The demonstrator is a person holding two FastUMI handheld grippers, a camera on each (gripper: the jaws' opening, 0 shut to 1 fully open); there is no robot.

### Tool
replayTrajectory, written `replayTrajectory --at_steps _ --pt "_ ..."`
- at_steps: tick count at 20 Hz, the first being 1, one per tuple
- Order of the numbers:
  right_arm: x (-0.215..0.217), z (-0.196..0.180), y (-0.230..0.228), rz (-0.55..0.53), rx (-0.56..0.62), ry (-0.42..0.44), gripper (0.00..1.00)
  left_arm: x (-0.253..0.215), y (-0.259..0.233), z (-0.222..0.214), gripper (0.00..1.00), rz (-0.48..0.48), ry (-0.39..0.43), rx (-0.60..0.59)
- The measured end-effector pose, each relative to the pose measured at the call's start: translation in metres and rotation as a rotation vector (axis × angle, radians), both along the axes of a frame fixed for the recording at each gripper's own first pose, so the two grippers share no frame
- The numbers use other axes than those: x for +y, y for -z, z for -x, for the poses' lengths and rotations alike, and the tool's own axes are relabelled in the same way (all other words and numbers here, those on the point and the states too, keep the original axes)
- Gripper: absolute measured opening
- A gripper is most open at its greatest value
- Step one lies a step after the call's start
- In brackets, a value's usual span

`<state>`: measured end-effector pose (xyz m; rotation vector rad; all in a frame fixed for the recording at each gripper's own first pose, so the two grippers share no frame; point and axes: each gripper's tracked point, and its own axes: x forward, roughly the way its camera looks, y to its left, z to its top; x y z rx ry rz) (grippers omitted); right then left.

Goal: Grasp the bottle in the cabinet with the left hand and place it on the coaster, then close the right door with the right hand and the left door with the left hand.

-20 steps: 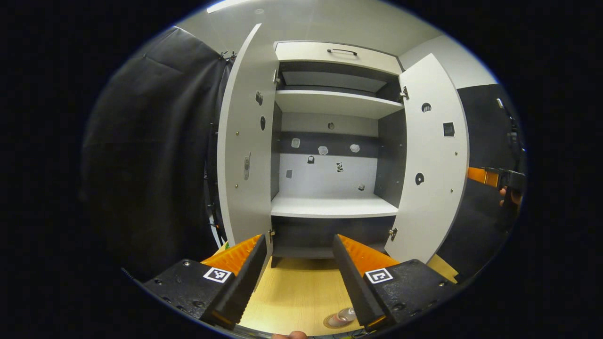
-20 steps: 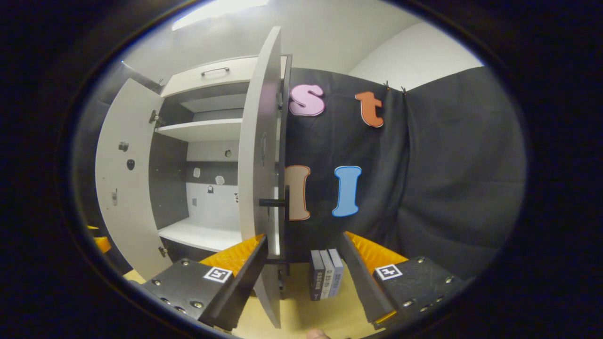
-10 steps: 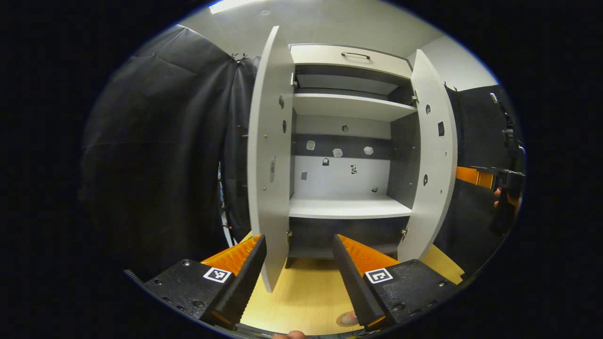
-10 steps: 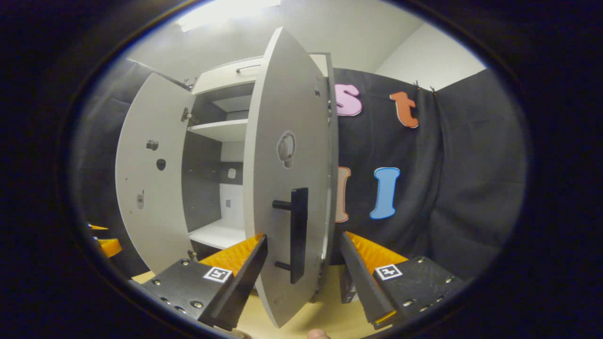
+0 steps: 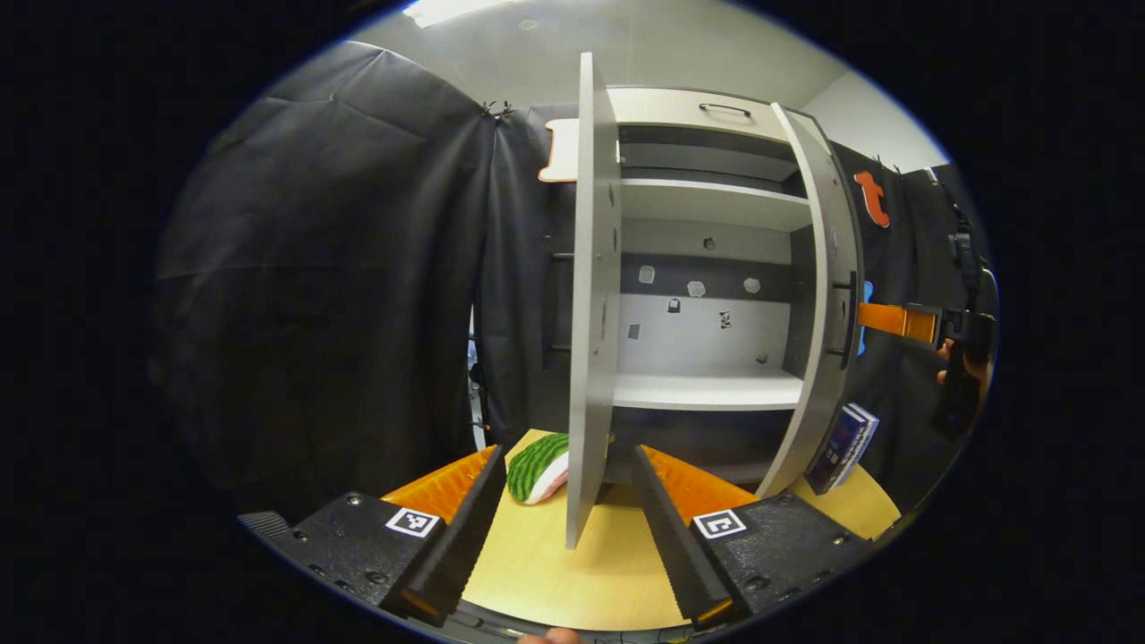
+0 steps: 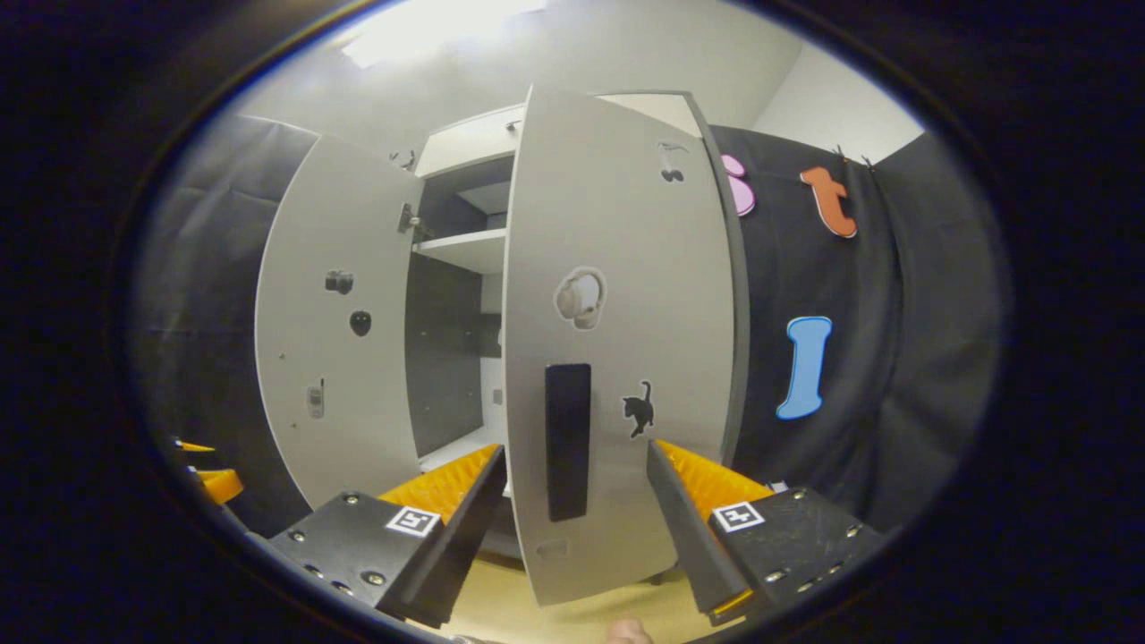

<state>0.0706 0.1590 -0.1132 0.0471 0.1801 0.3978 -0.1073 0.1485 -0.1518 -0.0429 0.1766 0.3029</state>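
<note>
The left door of the grey cabinet stands edge-on straight ahead of my left gripper, which is open and holds nothing. The door's lower end falls between the fingers but is farther off. The right door is swung partway toward shut and shows its outer face. Its black handle stands just ahead of my right gripper, between the open fingers and untouched as far as I can tell. In the left gripper view the right gripper reaches the right door from the right.
A watermelon-slice toy lies on the wooden table left of the left door. Books lean by the cabinet's right side. The cabinet shelves are bare. A hand holds the right gripper.
The right door has swung from edge-on toward shut and now shows its handle side. My left gripper has shifted left, so the left door is edge-on; bottle and coaster slid out of its view.
</note>
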Motion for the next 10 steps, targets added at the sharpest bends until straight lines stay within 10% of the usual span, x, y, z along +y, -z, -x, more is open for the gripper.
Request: replayTrajectory --at_steps 10 --pt "-0.007 0.019 0.0 0.013 0.008 0.01 0.92 0.002 -0.005 -0.003 0.88 -0.006 0.021 -0.004"
